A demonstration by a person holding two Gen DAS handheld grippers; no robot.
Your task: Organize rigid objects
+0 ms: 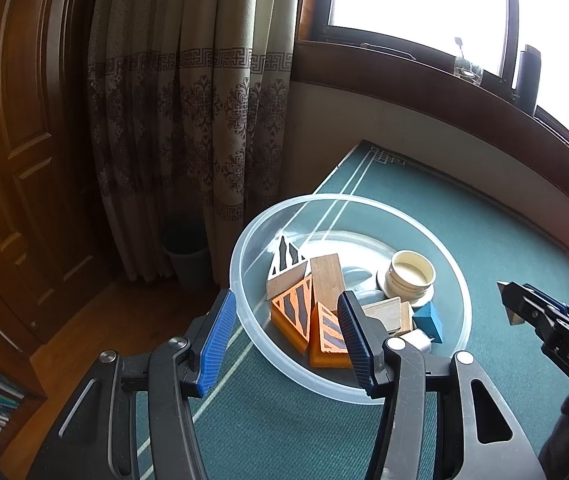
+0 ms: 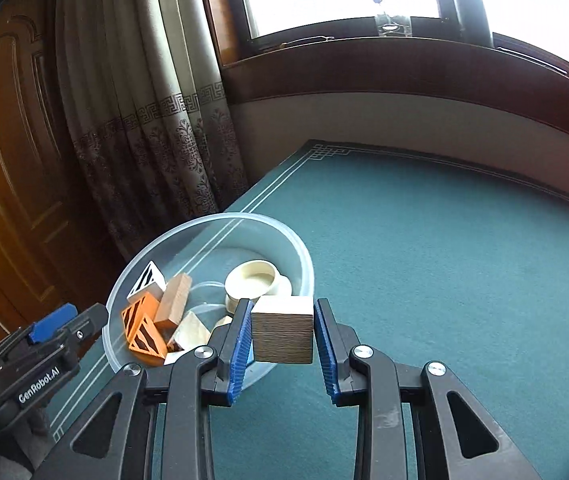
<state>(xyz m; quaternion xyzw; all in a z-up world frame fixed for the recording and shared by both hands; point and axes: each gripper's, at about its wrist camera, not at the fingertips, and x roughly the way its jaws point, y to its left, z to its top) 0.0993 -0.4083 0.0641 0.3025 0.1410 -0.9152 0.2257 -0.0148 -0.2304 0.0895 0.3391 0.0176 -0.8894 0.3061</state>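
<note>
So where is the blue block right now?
The blue block lies inside the clear bowl, on its right side in the left wrist view, just below the cream jar and beside a plain wooden block.

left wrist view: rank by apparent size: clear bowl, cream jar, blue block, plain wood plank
1. clear bowl, by far the largest
2. cream jar
3. plain wood plank, close to the jar, so that order is unsure
4. blue block, smallest, partly hidden behind other pieces
</note>
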